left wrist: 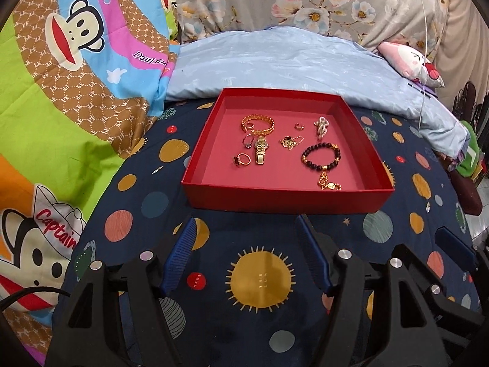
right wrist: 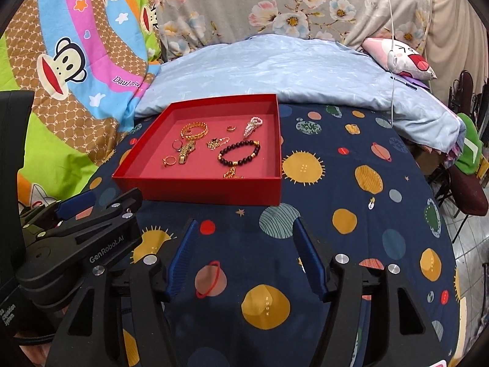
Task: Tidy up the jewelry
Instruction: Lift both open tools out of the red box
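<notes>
Plainly, both tools, left (left wrist: 246, 232) and right (right wrist: 244, 235), hang wide and empty before the red tray (left wrist: 287, 197), its jewelry spread apart for picking.

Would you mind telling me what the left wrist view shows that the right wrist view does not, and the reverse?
Only the left wrist view shows the "Captain" cartoon print at its left edge. Only the right wrist view shows the "GenRobot.AI" lettering on the left gripper. Both share the red box holding the gold watch and dark bead bracelet, on the planet-print sheet.
</notes>
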`<state>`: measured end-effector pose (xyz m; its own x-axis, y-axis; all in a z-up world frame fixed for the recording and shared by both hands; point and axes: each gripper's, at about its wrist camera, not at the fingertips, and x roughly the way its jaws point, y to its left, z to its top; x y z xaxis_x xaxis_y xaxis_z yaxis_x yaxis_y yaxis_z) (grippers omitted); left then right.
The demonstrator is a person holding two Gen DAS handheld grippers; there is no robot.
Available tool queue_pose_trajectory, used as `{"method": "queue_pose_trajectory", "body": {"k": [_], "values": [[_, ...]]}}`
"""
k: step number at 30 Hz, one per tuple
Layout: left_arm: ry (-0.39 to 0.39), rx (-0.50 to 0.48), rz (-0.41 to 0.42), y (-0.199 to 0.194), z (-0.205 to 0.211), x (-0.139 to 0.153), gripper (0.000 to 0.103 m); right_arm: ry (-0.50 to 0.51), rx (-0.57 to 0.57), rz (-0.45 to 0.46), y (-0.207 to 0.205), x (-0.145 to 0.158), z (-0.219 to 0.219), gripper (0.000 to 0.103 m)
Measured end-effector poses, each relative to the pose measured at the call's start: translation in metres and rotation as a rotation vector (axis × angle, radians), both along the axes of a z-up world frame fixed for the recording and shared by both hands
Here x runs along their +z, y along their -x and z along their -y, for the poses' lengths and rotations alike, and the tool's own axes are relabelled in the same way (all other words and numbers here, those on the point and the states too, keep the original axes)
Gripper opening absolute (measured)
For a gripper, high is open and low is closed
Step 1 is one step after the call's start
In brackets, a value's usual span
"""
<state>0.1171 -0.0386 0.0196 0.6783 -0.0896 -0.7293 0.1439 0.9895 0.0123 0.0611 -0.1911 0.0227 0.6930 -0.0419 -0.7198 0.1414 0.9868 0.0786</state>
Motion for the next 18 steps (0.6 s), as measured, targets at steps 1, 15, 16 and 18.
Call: {"method": "queue_pose_trajectory", "body": {"k": [1, 15, 16, 18], "values": [[-0.009, 0.001, 0.001, 0.0007, 0.0001, -0.0007, 0.065, 0.001, -0.002, -0.002, 0.0003, -0.0007, -0.0008, 0.063], [-0.037, 0.033, -0.002, 0.0037, -0.0059, -0.0019, 0.068, 0.022, -0.025, 0.003, 0.0025, -0.0021, -0.0056, 0.069], [-0.040, 0.037, 0.001, 0.0043, -0.0064, -0.0014, 0.069, 0.024, -0.028, 0.005, 0.0031, -0.0016, -0.0059, 0.070], [-0.043, 0.041, 0.002, 0.0050, -0.0067, -0.0006, 0.069, 0.029, -0.032, 0.007, 0.0040, -0.0008, -0.0063, 0.071]]}}
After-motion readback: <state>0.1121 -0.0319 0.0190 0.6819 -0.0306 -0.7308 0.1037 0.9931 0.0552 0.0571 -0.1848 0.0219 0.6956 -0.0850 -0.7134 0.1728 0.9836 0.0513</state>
